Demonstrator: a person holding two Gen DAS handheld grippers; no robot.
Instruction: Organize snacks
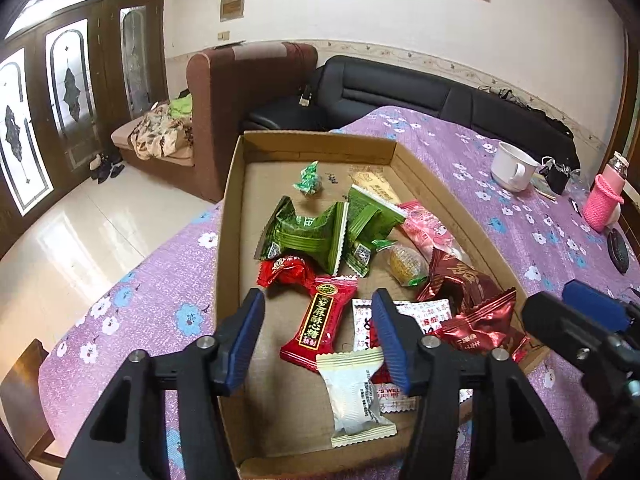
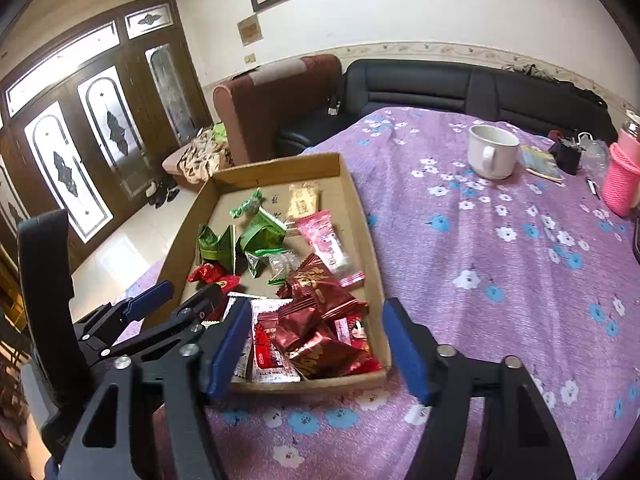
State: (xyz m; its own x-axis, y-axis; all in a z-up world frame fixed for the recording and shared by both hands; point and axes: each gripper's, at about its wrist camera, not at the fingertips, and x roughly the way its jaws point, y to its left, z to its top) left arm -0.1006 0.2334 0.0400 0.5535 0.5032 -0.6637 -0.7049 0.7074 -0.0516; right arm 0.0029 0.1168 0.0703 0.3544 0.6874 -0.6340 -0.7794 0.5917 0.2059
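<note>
A shallow cardboard box (image 1: 230, 216) (image 2: 360, 216) lies on the purple flowered tablecloth and holds several wrapped snacks: green packets (image 1: 304, 232) (image 2: 260, 236), a red candy bar (image 1: 320, 324), a white packet (image 1: 354, 392), dark red foil packets (image 1: 476, 304) (image 2: 316, 320) and a pink packet (image 1: 424, 228) (image 2: 326, 240). My left gripper (image 1: 320, 340) is open and empty, hovering over the box's near end above the red bar and white packet. My right gripper (image 2: 320, 348) is open and empty, over the box's near right corner; it also shows in the left wrist view (image 1: 576, 320).
A white mug (image 1: 514, 170) (image 2: 492, 152), a pink knit-sleeved bottle (image 1: 604, 196) (image 2: 622, 176), a small book (image 2: 542, 162) and dark items stand at the table's far right. A brown armchair (image 1: 240, 92) and black sofa (image 1: 400, 88) stand beyond the table.
</note>
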